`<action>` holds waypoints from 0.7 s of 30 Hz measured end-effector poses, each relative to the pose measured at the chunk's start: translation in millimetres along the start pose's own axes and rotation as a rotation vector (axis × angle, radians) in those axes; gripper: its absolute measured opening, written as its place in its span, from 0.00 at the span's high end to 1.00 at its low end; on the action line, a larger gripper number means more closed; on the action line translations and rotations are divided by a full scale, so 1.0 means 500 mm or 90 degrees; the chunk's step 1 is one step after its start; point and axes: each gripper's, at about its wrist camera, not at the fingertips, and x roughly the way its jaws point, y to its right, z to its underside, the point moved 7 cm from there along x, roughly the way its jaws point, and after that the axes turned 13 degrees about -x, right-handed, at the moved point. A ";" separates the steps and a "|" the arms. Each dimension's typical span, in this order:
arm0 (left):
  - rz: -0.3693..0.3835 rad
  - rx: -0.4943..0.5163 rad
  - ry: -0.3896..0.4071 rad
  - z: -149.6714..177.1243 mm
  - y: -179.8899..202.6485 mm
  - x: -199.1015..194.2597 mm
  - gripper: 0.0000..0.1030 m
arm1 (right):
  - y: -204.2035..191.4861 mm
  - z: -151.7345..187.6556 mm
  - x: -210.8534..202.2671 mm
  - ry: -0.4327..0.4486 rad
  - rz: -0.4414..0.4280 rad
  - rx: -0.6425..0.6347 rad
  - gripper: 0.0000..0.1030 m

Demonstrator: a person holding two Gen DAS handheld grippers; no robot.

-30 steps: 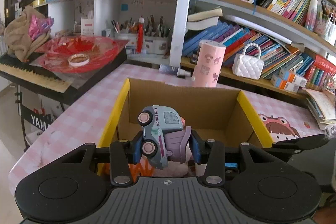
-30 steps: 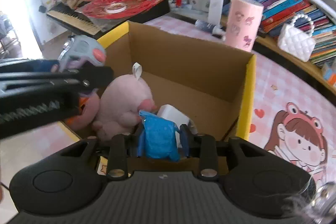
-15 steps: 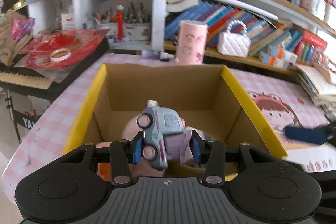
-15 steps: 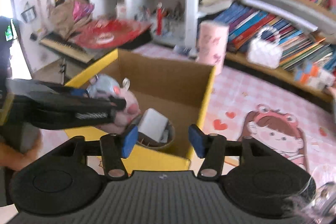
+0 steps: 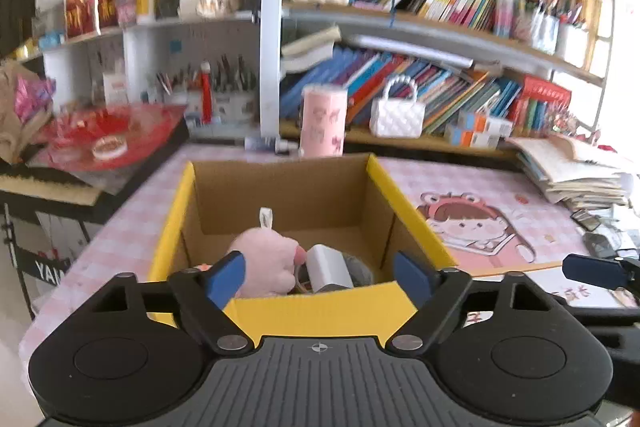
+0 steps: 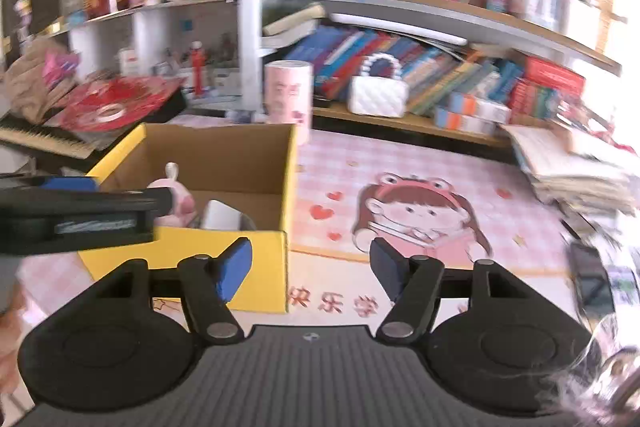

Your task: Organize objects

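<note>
In the left wrist view, the left gripper [image 5: 320,277] hangs over the near yellow rim of an open cardboard box [image 5: 384,187]; its jaws have just been opening and now stand wide, with nothing between the blue pads [image 5: 224,277]. Inside the box lie a pink plush toy [image 5: 266,261] with a white loop tag and, touching its right side, a white rounded object [image 5: 330,265] that cannot be identified; the toy car is not visible here. The box stands on a counter [image 5: 128,227] covered in pink checked cloth with a cartoon girl print [image 5: 468,227] to the right. Behind the box a pink cylinder container [image 5: 323,121] stands, and a white quilted handbag [image 5: 397,115] sits on the bookshelf [image 5: 440,39]. The tip of the right gripper [image 5: 592,271] enters at the right edge, apart from the box. In the right wrist view, the right gripper [image 6: 311,265] points at the counter just right of the cardboard box [image 6: 224,155]; its jaws have also just been opening, about half spread, and hold nothing, the left pad [image 6: 236,265] overlapping the box's front right corner in the picture. The left gripper [image 6: 92,211] reaches across from the left, over the box's near left part, with the pink plush toy [image 6: 180,199] and the white rounded object [image 6: 220,215] showing past it inside.
</note>
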 end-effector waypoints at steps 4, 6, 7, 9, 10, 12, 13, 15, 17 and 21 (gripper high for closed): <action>-0.006 0.000 0.019 0.011 0.005 -0.058 0.06 | 0.012 0.023 -0.041 -0.007 0.065 0.040 0.22; -0.006 -0.002 0.015 0.026 0.006 -0.076 0.03 | 0.018 0.040 -0.063 -0.012 0.092 0.058 0.16; -0.006 -0.004 0.010 0.035 0.008 -0.081 0.03 | 0.021 0.051 -0.075 -0.013 0.106 0.064 0.09; -0.001 -0.012 -0.001 0.056 0.009 -0.090 0.02 | 0.025 0.072 -0.099 -0.010 0.133 0.068 0.03; 0.000 -0.017 -0.008 0.066 0.009 -0.092 0.01 | 0.028 0.083 -0.109 -0.012 0.143 0.068 0.00; 0.003 -0.025 -0.025 0.083 0.009 -0.094 0.00 | 0.036 0.102 -0.120 -0.022 0.158 0.071 0.00; 0.000 -0.025 -0.029 0.089 0.010 -0.094 0.00 | 0.040 0.111 -0.124 -0.028 0.163 0.074 0.00; -0.003 -0.020 -0.031 0.099 0.014 -0.094 0.00 | 0.047 0.128 -0.128 -0.041 0.173 0.080 0.00; -0.007 -0.008 -0.034 0.109 0.021 -0.093 0.00 | 0.050 0.143 -0.131 -0.051 0.177 0.079 0.00; -0.020 0.032 -0.051 0.130 0.041 -0.082 0.00 | 0.059 0.160 -0.136 -0.061 0.179 0.074 0.00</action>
